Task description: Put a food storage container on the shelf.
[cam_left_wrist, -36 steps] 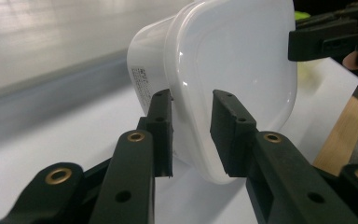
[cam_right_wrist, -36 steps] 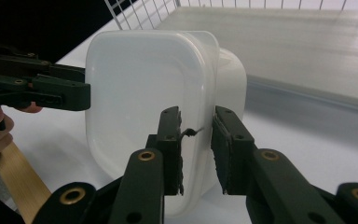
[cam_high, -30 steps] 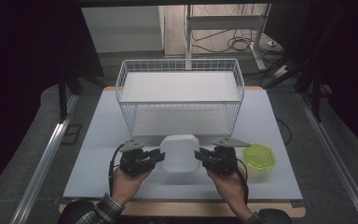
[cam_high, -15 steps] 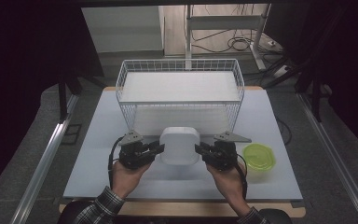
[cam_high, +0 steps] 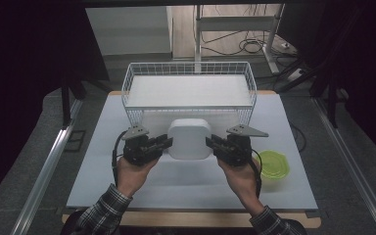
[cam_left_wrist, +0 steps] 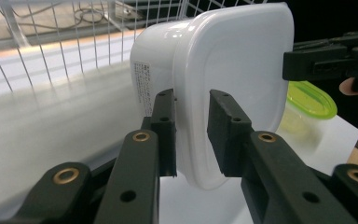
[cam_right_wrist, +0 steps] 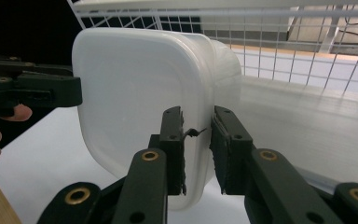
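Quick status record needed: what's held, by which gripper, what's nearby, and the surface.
held item: white lidded container, off the table
left gripper: shut on the container's left rim
right gripper: shut on its right rim
behind: white wire basket
to the right: green-lidded tub on the table
surface: white table

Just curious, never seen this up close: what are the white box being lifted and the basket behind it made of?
White box: seemingly plastic, smooth and slightly glossy, faintly translucent, with soft reflections on its rounded corners. Basket: thin wire grid, apparently metal with a white coating; see-through mesh walls.
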The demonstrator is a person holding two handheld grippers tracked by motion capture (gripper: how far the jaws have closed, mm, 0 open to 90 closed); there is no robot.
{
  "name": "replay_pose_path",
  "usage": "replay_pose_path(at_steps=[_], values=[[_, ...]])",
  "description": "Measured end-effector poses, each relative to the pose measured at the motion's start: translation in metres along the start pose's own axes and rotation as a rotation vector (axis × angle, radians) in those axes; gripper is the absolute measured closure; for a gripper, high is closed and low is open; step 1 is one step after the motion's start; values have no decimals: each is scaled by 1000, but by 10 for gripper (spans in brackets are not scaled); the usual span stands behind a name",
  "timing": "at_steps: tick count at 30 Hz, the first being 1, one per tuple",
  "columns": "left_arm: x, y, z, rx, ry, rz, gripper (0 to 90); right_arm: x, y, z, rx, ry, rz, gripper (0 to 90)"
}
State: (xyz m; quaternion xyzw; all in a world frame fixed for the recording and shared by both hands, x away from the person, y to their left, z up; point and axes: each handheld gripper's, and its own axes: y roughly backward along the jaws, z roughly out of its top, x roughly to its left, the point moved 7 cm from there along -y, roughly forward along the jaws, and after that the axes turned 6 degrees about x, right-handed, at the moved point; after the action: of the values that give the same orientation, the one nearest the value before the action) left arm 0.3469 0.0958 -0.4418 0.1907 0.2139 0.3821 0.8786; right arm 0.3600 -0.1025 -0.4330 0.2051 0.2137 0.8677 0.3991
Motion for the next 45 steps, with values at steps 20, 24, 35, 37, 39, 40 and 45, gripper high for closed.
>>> replay_pose_path(at_steps=[20, 24, 35, 37, 39, 40, 45], values=[[4, 15, 44, -50, -38, 23, 732, 2, 10, 42, -55, 5, 5, 751], [5, 18, 50, -56, -35, 24, 732, 3, 11, 49, -62, 6, 8, 751], [13, 26, 79, -73, -46, 40, 733, 4, 12, 81, -78, 15, 12, 751], [14, 26, 84, -73, -47, 43, 733, 3, 12, 86, -78, 8, 15, 751], [15, 26, 86, -73, -47, 46, 733, 3, 11, 88, -79, 6, 18, 751], [17, 26, 89, -74, -38, 41, 733, 2, 11, 90, -78, 4, 19, 751], [22, 25, 99, -82, -17, 33, 733, 1, 9, 105, -82, 9, 11, 751]])
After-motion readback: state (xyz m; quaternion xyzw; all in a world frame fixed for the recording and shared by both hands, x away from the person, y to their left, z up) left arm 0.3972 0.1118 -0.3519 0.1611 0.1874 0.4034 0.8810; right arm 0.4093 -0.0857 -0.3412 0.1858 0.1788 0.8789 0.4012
